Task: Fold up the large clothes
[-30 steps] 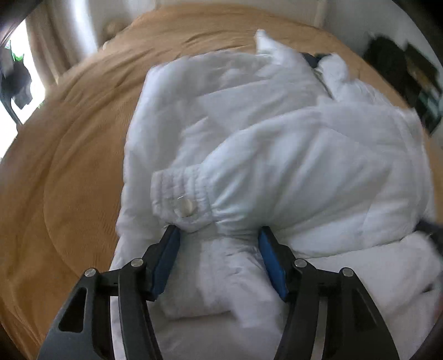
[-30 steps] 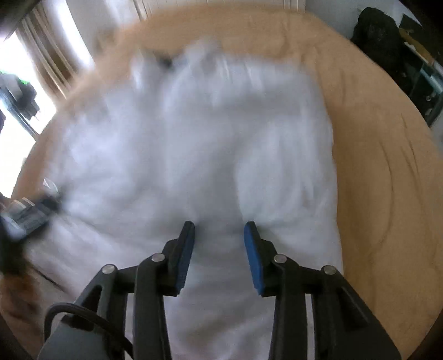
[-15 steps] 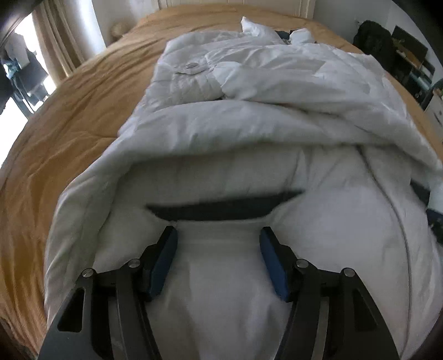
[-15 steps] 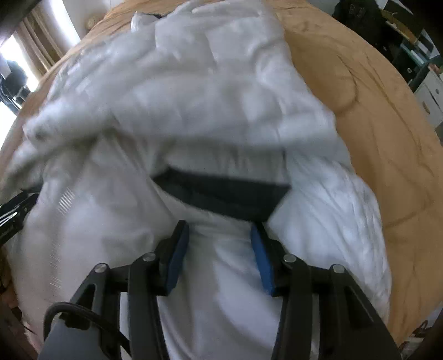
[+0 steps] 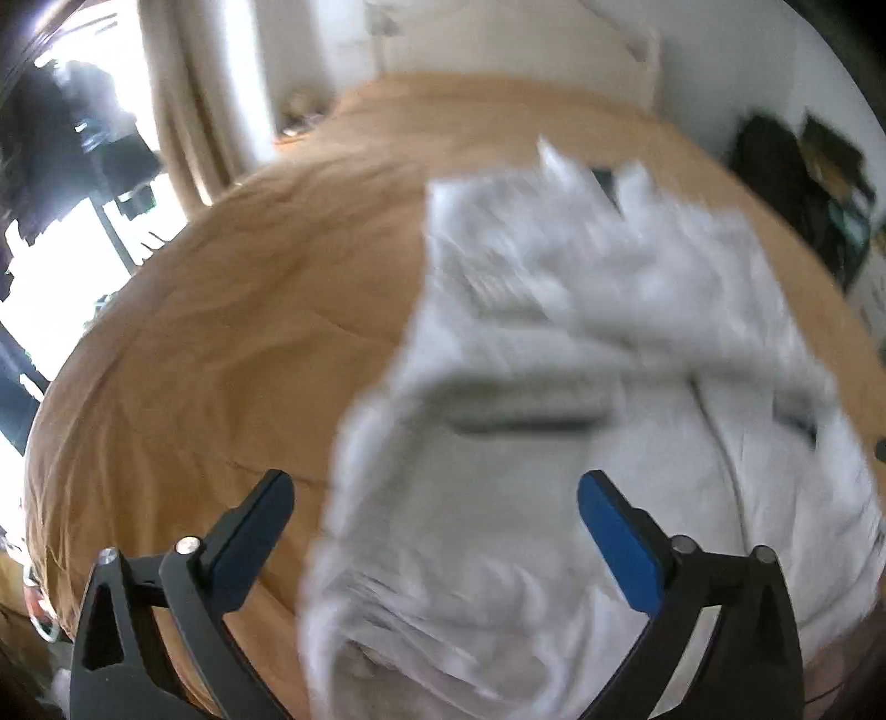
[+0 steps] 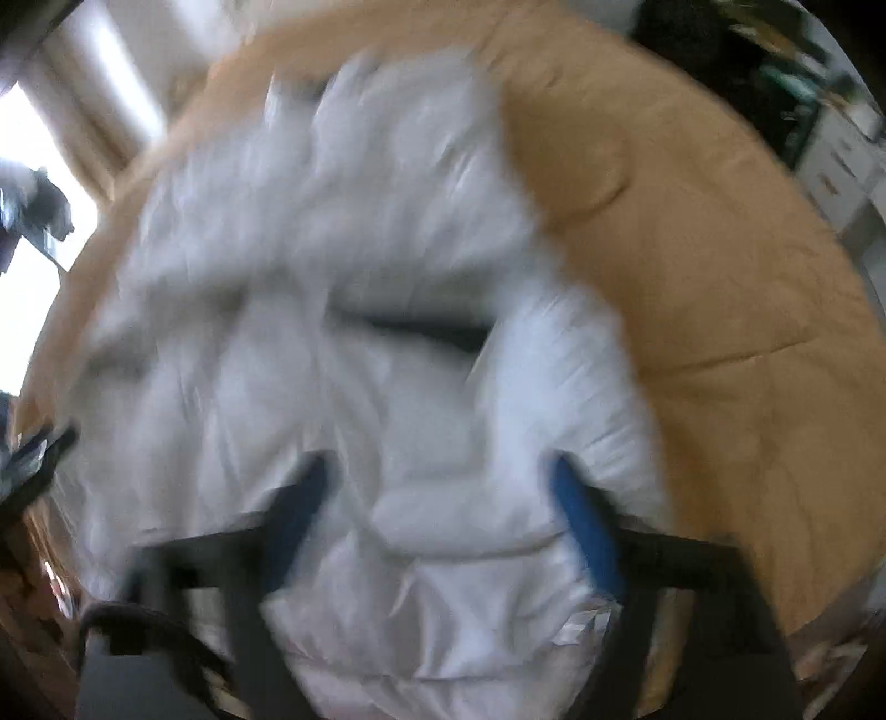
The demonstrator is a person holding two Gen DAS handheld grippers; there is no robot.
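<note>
A white puffy jacket (image 5: 581, 354) lies folded over on the tan bedspread (image 5: 221, 343), a dark lining slit (image 5: 520, 423) showing across its middle. My left gripper (image 5: 434, 498) hangs above the jacket's near left edge, its jaws opening wide, and nothing is pinched between the blue pads. In the right wrist view the same jacket (image 6: 343, 310) fills the middle, blurred by motion. My right gripper (image 6: 437, 487) is above its near hem, jaws opening, the fabric below them and not pressed by the pads.
The tan bedspread (image 6: 720, 277) spreads to both sides of the jacket. A window and curtain (image 5: 188, 111) stand at the left. Dark furniture and clutter (image 5: 797, 183) sit beyond the bed's right side. A white headboard (image 5: 554, 50) is at the back.
Both grippers let go of the jacket's hem and opened wide. Both pulled back and up from the jacket, which now lies folded over with the lining slit showing.
</note>
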